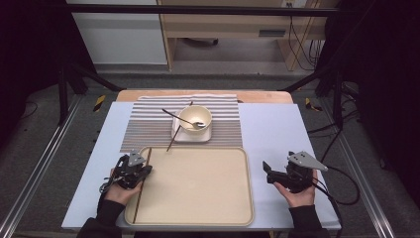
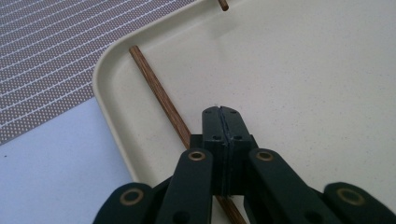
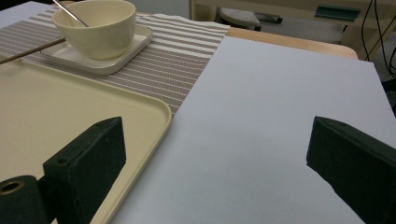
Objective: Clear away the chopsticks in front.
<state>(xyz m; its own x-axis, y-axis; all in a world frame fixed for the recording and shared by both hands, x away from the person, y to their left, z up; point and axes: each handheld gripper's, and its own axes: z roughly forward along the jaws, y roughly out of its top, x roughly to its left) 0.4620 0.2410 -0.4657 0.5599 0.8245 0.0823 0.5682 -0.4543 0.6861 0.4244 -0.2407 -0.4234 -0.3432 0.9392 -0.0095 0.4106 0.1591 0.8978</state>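
One chopstick (image 2: pixel 159 95) lies flat along the left inner edge of the tray (image 1: pixel 198 218), and my left gripper (image 1: pixel 143 171) sits just over it with its jaws pressed together on nothing. I read that stick as delivered. The other chopstick (image 1: pixel 174 137) leans from the square plate (image 1: pixel 190 136) under the bowl (image 1: pixel 195 118) towards the tray's far rim. My right gripper (image 1: pixel 267 168) waits over the bare table, jaws spread wide. Next I would reach forward for that leaning stick and pinch it mid-length without nudging the bowl.
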